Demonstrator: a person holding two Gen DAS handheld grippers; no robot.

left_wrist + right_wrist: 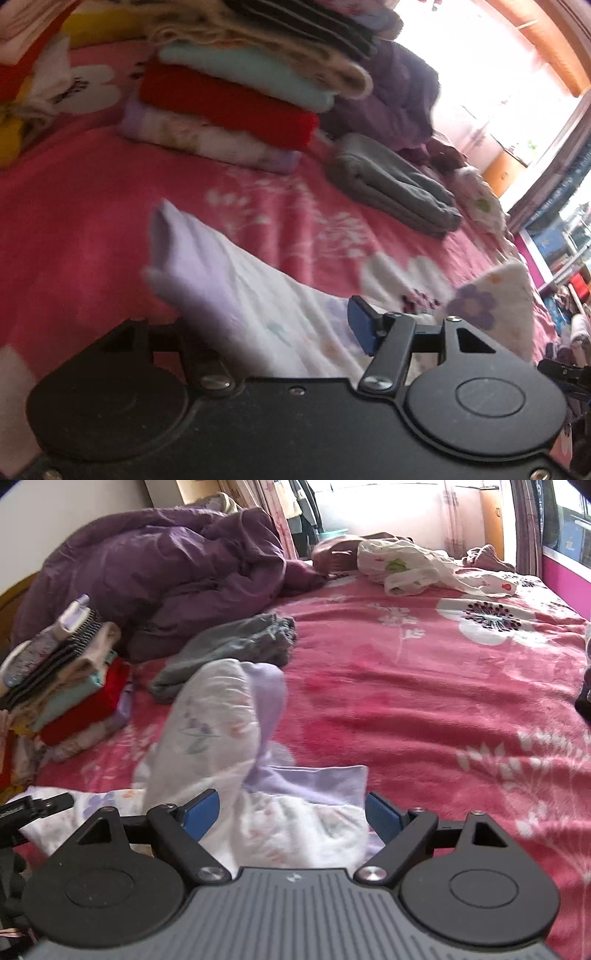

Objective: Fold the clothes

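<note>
A white garment with a pale floral print and lilac trim (221,716) lies bunched on the pink floral bedspread (424,701). My right gripper (291,818) is open, its blue pads (201,814) wide apart with the garment's cloth lying between them. In the left wrist view the same garment (229,280) drapes across my left gripper (280,328); only its right blue pad (364,326) shows, and cloth hides the left pad. The jaws stand wide apart.
A stack of folded clothes (240,92) stands at the back, also in the right wrist view (70,686). Folded grey trousers (395,184) lie beside it. A purple duvet (155,576) and loose white clothes (413,568) lie farther back.
</note>
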